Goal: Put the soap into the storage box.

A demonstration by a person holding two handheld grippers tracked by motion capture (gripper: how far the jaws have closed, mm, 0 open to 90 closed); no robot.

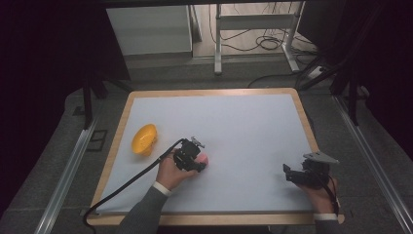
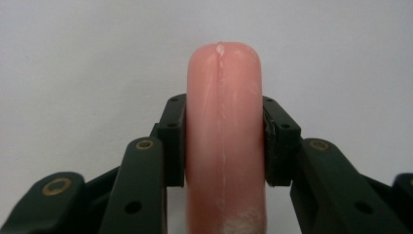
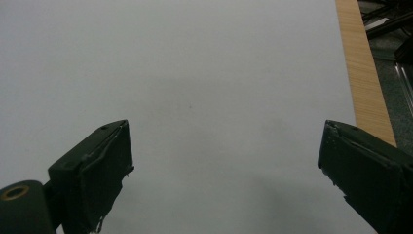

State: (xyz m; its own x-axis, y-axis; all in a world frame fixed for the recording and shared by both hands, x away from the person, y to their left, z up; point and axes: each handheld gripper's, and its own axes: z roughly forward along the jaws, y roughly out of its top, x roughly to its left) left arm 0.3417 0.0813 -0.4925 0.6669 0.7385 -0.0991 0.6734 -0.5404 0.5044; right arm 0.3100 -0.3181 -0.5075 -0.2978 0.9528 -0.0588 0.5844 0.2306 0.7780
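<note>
A pink rounded object [image 2: 225,136] like a toy sausage stands between the two black jaws of my left gripper [image 2: 224,141], which is shut on it. From above, that pink object [image 1: 202,160] peeks out just right of the left gripper [image 1: 194,163], low over the white mat, left of centre. My right gripper [image 1: 292,174] rests near the mat's front right corner, its jaws wide apart with nothing between them. In the right gripper view, the right gripper [image 3: 226,165] faces bare white mat.
A yellow bowl [image 1: 144,139] lies tilted on the white mat [image 1: 243,126] at the left. The wooden table edge [image 3: 363,83] runs along the right side. A black cable [image 1: 126,184] trails from the left gripper off the front edge.
</note>
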